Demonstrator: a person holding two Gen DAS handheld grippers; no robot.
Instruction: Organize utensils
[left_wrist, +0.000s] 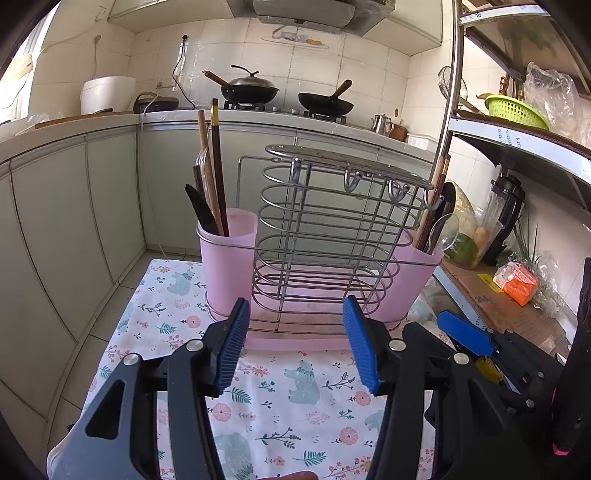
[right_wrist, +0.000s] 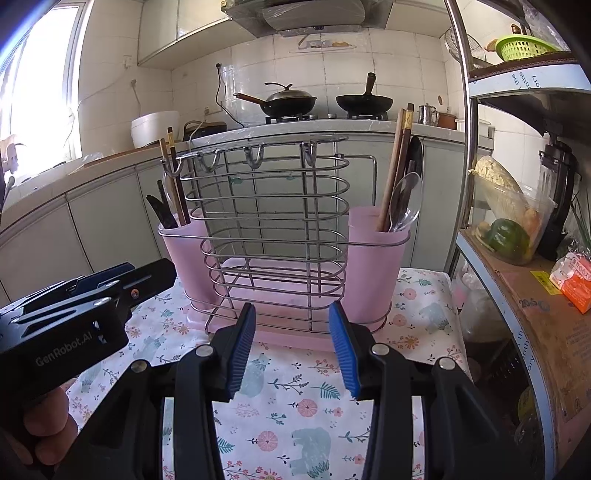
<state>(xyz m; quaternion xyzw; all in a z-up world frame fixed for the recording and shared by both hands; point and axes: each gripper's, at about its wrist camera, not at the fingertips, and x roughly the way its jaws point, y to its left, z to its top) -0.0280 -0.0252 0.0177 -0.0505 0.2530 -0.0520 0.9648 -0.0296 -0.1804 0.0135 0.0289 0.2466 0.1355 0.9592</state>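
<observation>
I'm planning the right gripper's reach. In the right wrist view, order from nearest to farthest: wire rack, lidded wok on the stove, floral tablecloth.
1. Floral bear-print tablecloth, directly beneath the right gripper.
2. Metal wire utensil rack, just ahead, centre.
3. Black lidded wok, on the far counter stove.

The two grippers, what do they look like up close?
Both are black plastic clamp-style tools with silver rivets. The left gripper and right gripper each carry two ribbed blue finger pads. White "GenRobot.AI" lettering marks the left one's body.
</observation>
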